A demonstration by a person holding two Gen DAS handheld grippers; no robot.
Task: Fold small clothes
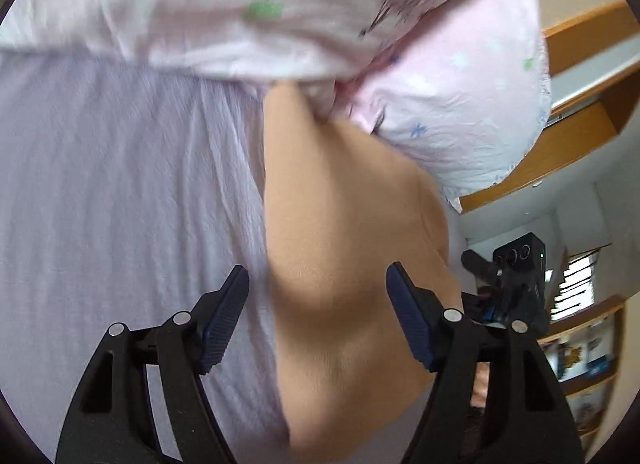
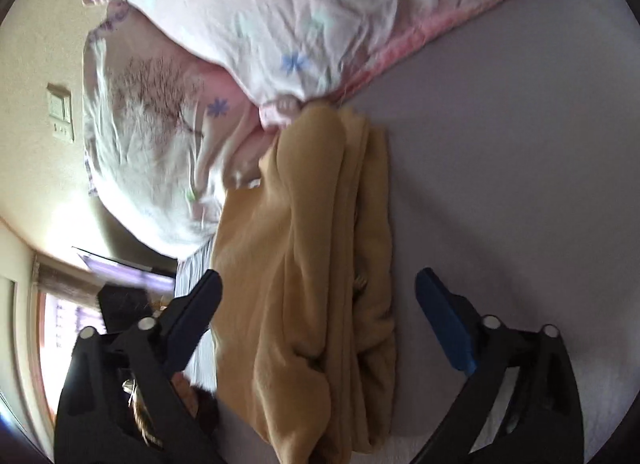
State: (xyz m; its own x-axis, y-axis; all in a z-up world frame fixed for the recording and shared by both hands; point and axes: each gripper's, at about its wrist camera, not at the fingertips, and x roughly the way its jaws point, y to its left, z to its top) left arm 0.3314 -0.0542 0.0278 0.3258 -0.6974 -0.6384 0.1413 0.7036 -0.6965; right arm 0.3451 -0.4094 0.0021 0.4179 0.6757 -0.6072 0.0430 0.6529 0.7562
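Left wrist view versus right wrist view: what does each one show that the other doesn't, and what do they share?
Only the left wrist view shows the other gripper's camera and wooden shelves behind it. Only the right wrist view shows the tan garment's stacked folds, a wall switch and a window. Both show the tan garment lying on the lilac sheet, its far end against the pink floral quilt, and each gripper's own fingers spread open, holding nothing.

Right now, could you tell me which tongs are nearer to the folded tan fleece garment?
Too close to call. The left tongs and the right tongs both stand open, each straddling the folded tan fleece garment on the lavender bedsheet.
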